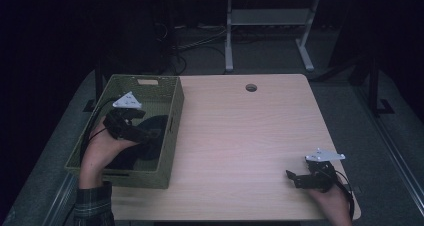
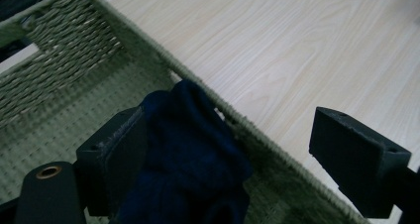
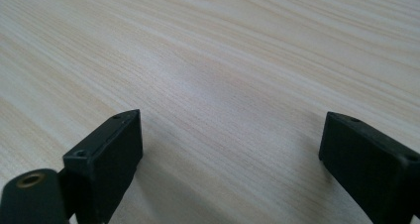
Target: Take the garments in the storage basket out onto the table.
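We see a light wooden table (image 1: 240, 146) with a green woven basket (image 1: 170, 156) standing at its left edge. Inside the basket lies a dark blue cloth (image 1: 150, 128), bunched, possibly a sock or similar knit piece; what kind exactly we cannot tell.

In the high view the cloth's long axis runs from the basket's near left part toward its right wall, with the far end lying against that wall. In the left gripper view the dark blue cloth (image 2: 193, 154) rises from the bottom of the frame and its rounded end points up toward the basket's rim (image 2: 148, 50), touching the wall just below it.

Our left gripper (image 1: 131, 128) hangs over the basket, held by the left hand (image 1: 100, 148). Its jaws stand spread wide: the left jaw rests against the cloth's side, the right jaw stands well apart from it, over the table beyond the rim. Nothing is pinched.

Our right gripper (image 1: 297, 178) sits low over the table's near right corner, in the right hand (image 1: 332, 201), pointing left. Its jaws are spread too, with bare wood (image 3: 223, 85) between them.

A round hole (image 1: 251, 87) shows near the table's far edge.
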Available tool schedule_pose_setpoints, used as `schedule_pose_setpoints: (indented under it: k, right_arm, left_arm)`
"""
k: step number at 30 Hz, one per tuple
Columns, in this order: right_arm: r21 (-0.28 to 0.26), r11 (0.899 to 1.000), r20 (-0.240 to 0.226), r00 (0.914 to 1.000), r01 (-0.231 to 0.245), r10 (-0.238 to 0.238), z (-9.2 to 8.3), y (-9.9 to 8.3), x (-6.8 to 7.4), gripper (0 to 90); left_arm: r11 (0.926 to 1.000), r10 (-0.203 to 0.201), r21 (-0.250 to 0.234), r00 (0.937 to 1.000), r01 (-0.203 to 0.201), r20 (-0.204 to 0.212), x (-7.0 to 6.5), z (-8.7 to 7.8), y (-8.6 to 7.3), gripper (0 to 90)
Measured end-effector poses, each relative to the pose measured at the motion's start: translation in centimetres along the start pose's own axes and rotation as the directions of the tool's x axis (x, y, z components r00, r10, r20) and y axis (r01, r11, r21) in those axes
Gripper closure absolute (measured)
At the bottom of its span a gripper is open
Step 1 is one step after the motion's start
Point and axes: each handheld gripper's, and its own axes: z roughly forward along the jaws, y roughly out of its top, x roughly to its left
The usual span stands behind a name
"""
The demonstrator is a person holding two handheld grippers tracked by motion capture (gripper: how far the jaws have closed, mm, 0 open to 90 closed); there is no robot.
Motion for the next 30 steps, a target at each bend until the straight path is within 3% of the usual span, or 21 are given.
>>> schedule_pose_setpoints:
  k: [11, 22, 30]
  right_arm:
    - [0.001, 1.0, 0.0, 1.0, 0.002, -0.002, 0.0, 0.0, 0.0, 9.5]
    - [0.0, 1.0, 0.0, 1.0, 0.0, 0.0, 0.0, 0.0, 0.0, 9.5]
    - [0.0, 1.0, 0.001, 1.0, 0.0, 0.0, 0.0, 0.0, 0.0, 9.5]
  left_arm:
    - [0.9987, -0.023, 0.044, 0.9979, 0.026, -0.06, 1.2, -0.6, -1.5, 15.8]
    - [0.9953, -0.025, 0.092, 0.997, 0.032, -0.074, 1.8, 0.0, -2.4, 21.7]
    - [0.9884, -0.029, 0.146, 0.996, 0.042, -0.084, 2.3, 0.6, -3.1, 24.7]
